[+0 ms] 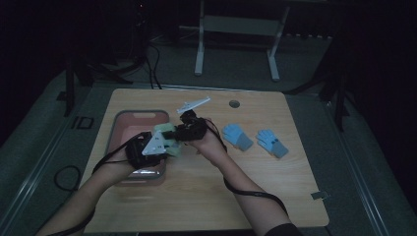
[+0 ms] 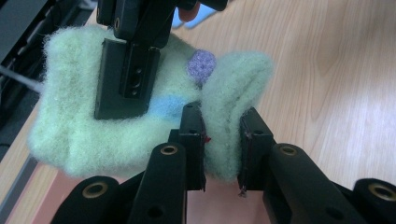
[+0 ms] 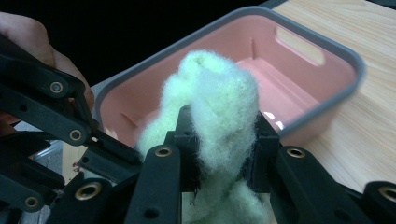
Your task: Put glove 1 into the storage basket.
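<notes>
Green fleece glove [image 1: 166,139], pinched by both the left gripper [image 2: 223,140] and right gripper [image 3: 223,140], is held over the pink bin's [image 1: 140,115] three-o'clock rim; release into it is judged next.

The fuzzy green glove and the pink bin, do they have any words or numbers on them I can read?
No readable text anywhere.
Green glove: a purple dot and a blue patch, no letters.
Pink bin: plain, no label.
Two blue gloves: too small to tell.
Both grippers, left gripper and right gripper: no markings.
</notes>
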### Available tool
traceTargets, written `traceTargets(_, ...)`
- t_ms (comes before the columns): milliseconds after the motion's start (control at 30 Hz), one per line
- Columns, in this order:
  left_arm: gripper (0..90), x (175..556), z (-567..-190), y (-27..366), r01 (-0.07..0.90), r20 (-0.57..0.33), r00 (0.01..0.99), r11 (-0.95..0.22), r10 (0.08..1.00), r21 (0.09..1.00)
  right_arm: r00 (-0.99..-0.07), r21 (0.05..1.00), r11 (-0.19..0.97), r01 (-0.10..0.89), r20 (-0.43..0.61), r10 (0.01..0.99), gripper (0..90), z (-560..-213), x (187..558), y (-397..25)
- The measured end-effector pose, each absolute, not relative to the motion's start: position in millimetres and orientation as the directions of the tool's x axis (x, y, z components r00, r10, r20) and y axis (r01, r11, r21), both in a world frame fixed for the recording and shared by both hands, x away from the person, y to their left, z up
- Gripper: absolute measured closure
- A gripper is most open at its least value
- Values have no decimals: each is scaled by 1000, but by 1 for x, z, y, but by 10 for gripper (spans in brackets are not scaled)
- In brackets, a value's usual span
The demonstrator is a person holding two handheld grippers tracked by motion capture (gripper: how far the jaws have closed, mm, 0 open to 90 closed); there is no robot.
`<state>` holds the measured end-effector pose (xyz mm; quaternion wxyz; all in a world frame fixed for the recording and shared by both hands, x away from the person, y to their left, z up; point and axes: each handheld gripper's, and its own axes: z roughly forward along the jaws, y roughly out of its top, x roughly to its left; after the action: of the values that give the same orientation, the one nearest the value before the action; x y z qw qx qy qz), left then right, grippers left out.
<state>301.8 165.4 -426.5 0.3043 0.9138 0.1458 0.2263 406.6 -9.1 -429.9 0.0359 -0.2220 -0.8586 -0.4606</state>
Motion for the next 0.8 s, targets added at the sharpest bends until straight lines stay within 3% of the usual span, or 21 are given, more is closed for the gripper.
traceTargets(500, 760, 290, -451, 227, 215, 309, 831, -779, 463, 589, -920, 764, 517, 387, 278, 278, 712, -453, 404, 65)
traceTargets(800, 760, 299, -470, 239, 254, 263, 842, -776, 471, 577, -911, 725, 553, 410, 302, 280, 711, -473, 409, 89)
